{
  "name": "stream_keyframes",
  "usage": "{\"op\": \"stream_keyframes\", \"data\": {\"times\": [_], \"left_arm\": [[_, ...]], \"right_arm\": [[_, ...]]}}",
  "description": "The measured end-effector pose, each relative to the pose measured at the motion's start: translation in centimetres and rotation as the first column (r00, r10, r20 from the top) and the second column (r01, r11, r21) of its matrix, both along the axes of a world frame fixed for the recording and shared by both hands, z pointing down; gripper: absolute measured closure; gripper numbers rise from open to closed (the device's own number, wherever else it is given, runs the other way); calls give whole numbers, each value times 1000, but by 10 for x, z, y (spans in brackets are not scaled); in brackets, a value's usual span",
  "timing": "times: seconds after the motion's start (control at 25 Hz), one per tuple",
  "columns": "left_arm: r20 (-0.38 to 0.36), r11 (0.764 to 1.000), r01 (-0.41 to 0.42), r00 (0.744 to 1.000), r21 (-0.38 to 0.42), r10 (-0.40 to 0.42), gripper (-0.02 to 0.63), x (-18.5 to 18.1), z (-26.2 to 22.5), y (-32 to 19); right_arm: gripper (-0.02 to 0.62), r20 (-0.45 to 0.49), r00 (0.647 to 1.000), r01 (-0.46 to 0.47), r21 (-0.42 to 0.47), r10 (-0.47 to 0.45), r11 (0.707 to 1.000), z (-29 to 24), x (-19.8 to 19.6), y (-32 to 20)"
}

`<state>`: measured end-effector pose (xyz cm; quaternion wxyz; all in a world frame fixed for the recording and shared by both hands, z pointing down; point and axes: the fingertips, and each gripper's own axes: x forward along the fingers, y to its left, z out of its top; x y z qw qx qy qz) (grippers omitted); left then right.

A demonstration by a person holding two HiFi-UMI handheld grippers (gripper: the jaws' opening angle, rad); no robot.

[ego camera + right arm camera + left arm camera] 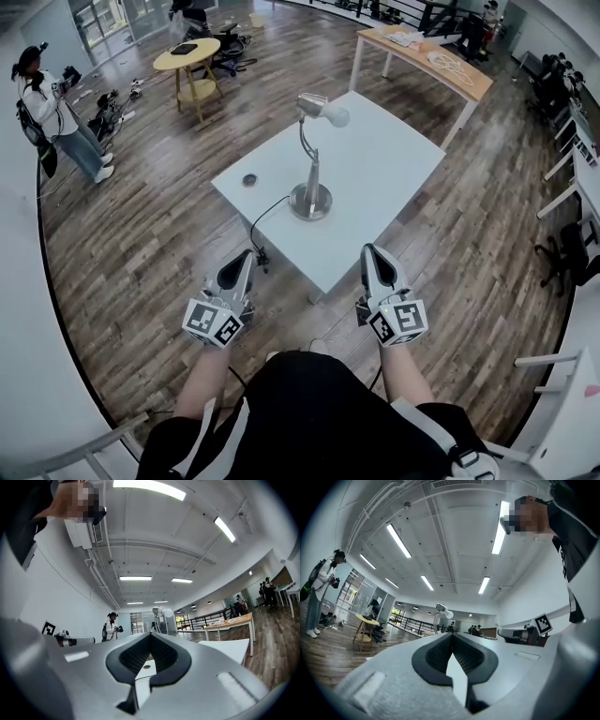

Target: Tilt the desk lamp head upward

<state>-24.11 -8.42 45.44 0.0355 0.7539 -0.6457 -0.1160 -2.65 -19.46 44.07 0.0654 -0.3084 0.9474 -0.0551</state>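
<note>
Seen along left tool (452, 635): only the lamp (442, 611) head clears it, lower stem and foot hidden behind the tool's body. Right tool (150, 637): same. Small dark disc (249, 179) on desk (394, 169), ahead of left tool: too small to ID. Cable (266, 212) end beside left tool tip unclear.

The desk (394, 159) has a white square top and stands on a wooden plank floor (141, 234), with one corner toward the wearer. Three items rest on the top.

- The desk lamp (310, 178) stands upright on its round metal base (310, 202), near the middle.
- A small dark round disc (249, 179) lies left of the base, apart from it, near the left corner.
- A black cable (267, 214) runs from the base to the near-left edge and drops over it.
</note>
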Motion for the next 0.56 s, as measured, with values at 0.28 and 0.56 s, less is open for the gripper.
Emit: {"op": "stream_keyframes", "data": {"times": [0.28, 0.56], "left_arm": [[-23, 1000, -16, 1000, -3, 16, 606, 2, 4, -1], [-11, 1000, -9, 1000, -10, 9, 606, -3, 9, 0]], "right_arm": [[591, -21, 999, 34, -7, -34, 999, 5, -8, 1], [591, -25, 997, 68, 14, -68, 998, 1, -20, 1]]}}
